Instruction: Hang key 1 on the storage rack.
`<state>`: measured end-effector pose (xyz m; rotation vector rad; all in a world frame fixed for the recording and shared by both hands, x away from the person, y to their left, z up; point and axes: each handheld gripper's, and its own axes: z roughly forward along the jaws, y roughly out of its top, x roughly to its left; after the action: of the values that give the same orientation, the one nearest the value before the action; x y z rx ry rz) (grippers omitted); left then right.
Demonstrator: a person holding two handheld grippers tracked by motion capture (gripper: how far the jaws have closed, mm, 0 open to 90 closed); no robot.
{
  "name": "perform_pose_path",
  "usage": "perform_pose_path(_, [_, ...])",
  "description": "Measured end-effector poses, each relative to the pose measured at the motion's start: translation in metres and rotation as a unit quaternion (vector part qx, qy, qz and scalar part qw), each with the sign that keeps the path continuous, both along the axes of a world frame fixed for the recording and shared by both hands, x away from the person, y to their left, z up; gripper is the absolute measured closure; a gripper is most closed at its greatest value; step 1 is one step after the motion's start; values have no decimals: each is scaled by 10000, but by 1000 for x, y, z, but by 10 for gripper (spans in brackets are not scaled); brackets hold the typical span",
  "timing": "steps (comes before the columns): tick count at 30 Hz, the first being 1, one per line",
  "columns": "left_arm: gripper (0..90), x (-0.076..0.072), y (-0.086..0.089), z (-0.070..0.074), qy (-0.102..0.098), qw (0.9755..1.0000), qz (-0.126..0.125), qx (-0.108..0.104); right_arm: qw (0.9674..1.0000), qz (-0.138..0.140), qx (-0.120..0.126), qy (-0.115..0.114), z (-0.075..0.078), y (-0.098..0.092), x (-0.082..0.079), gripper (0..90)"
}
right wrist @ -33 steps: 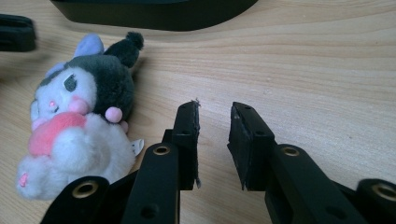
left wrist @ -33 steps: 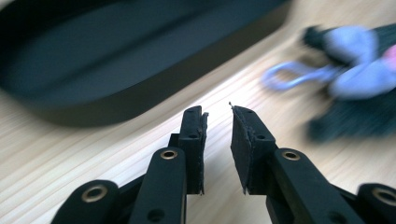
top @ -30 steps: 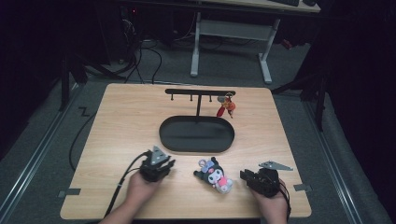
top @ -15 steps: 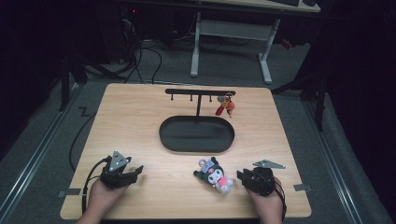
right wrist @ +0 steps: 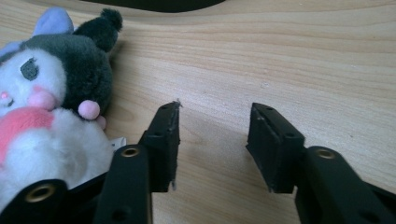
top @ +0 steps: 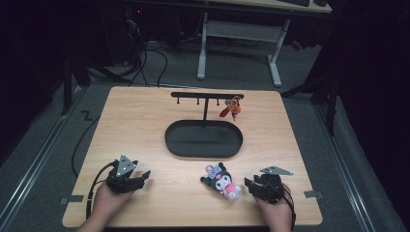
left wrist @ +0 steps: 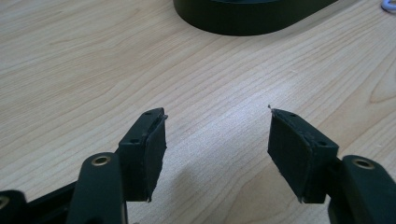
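Gaping empty, the left hand-held gripper point(top: 145, 175) rests; the right hand-held gripper point(top: 247, 183), just opening, sits beside the plush toy point(top: 221, 181), gripping nothing.

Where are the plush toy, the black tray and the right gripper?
Plush toy point(top: 221, 181): high view, on its head.
Tray point(top: 203, 140): high view, on its bare floor.
Right gripper point(right wrist: 215, 144): right gripper view, between its open jaws.

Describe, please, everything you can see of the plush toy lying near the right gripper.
The plush toy is a small soft doll with a black hood, two pointed ears, a lilac loop at its top, a white face, pink cheeks and a pink-and-white body. It lies on its back on the wooden table, just in front of the black tray, beside the right gripper, outside its open fingers.
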<state>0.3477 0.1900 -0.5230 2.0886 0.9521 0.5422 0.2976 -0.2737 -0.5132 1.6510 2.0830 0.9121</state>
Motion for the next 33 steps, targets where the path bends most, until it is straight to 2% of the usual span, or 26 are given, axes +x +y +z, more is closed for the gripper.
perform_pose_path(4, [371, -1, -1, 0, -2, 10000, -14, 33, 9998, 64, -136, 131, 4, 2, 0, 457])
perform_pose_path(9, [370, -2, -2, -1, -13, 10000, -16, 67, 9993, 121, -232, 285, 9, 2, 3, 436])
perform_pose_path(11, [367, -3, -1, -1, -3, 10000, -24, 84, 9982, 129, -317, 493, 13, 2, 8, 405])
perform_pose_path(14, [365, -3, 0, -2, 40, 10000, -36, 75, 9973, 162, -378, 609, 15, 3, 10, 388])
perform_pose_path(16, [365, -2, 0, -2, 68, 9999, -51, 121, 9956, 207, -448, 794, 17, 4, 14, 371])
perform_pose_path(21, [367, -2, 0, -2, 56, 9998, -110, 145, 9897, 242, -629, 1260, 21, 6, 20, 354])
perform_pose_path(22, [367, -2, 0, -2, 56, 9998, -110, 145, 9897, 242, -629, 1260, 21, 6, 20, 354])
perform_pose_path(23, [367, -2, 0, -2, 47, 9998, -124, 113, 9860, 259, -730, 1478, 21, 7, 23, 352])
perform_pose_path(24, [366, -2, 0, -2, 47, 9998, -124, 113, 9860, 259, -730, 1478, 21, 7, 23, 352])
perform_pose_path(25, [366, -2, 0, -2, 35, 9999, -133, 102, 9846, 273, -769, 1549, 20, 7, 23, 352])
perform_pose_path(26, [365, -1, 0, -2, 53, 9998, -145, 126, 9799, 270, -931, 1746, 20, 7, 24, 349])
perform_pose_path(30, [365, 0, 2, -3, 114, 9998, -156, 55, 9731, 321, -1126, 1982, 25, 7, 24, 334])
perform_pose_path(33, [366, 3, 1, -3, 121, 9997, -201, -9, 9700, 296, -1236, 2071, 29, 7, 25, 323])
